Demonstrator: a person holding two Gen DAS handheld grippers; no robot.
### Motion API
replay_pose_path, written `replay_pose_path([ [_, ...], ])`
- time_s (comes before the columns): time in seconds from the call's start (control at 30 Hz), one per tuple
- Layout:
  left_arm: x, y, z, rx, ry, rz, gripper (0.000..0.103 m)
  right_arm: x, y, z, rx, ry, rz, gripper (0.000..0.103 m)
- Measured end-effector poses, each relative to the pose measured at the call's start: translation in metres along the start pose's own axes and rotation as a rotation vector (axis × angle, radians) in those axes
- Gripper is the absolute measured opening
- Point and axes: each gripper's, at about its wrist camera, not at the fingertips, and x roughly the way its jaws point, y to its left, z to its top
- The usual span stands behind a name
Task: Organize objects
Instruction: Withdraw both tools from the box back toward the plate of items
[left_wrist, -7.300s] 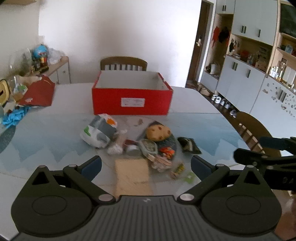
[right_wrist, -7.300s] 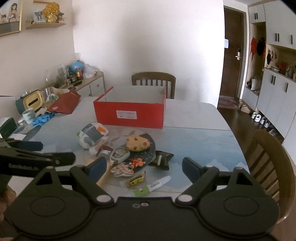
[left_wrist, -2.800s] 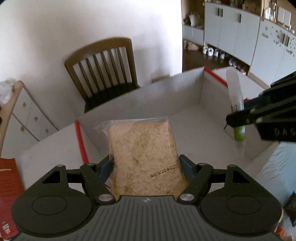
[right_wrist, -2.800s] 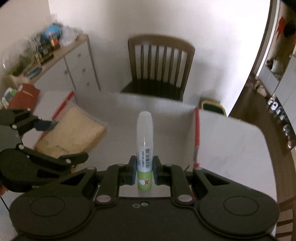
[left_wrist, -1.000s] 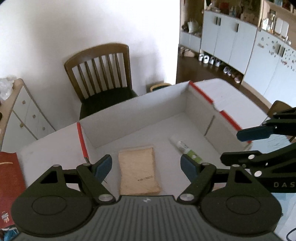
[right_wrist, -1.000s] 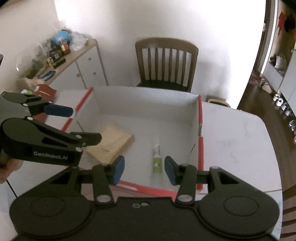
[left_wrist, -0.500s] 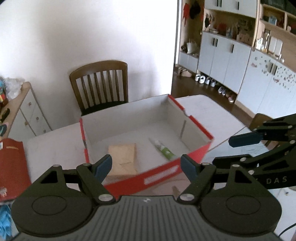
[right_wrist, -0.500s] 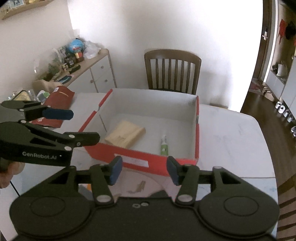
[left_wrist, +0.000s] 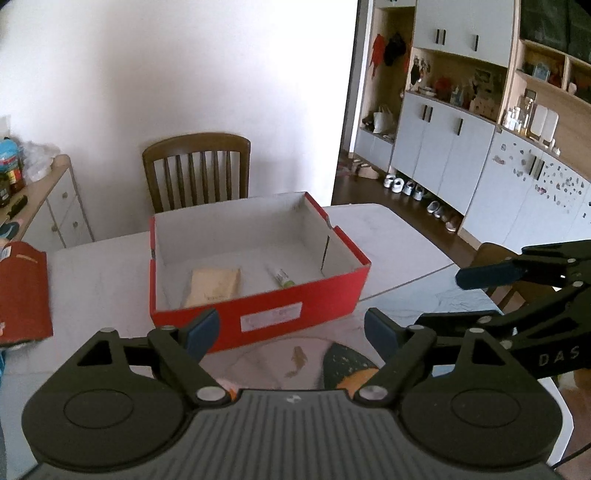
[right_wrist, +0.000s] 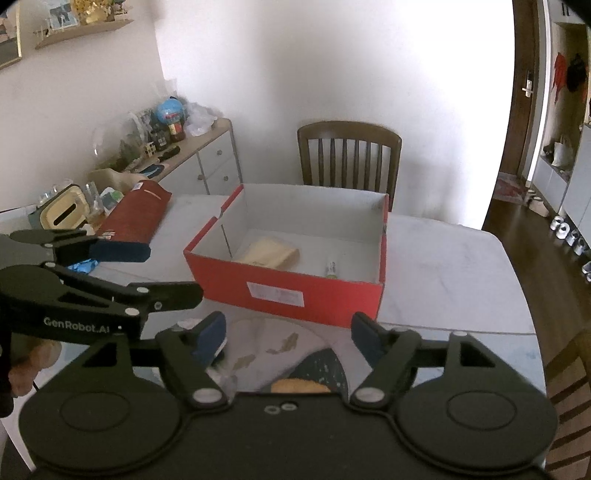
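Left gripper wide and empty, jaws just opening further, red box on the tabletop holding a tan packet and what looks like a glue stick, right gripper wide, empty, jaws just opening.

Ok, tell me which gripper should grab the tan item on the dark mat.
Probably right gripper: tan item centred before it, off-centre for the left gripper. Both jaws empty, just opened wider.

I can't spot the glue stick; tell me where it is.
The glue stick lies on the floor of the red box, to the right of the tan packet in both views.
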Motion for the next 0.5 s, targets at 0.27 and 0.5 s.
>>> replay_pose_path([
  [0.27, -0.018, -0.012, -0.028, -0.037, 0.001, 0.014, 0.085, -0.022, -0.002, -0.024, -0.013, -0.033, -0.014, 0.089],
  [0.5, -0.029, -0.024, -0.05, -0.037, -0.019, 0.018, 0.103, -0.033, -0.007, -0.05, -0.005, -0.041, -0.016, 0.098],
])
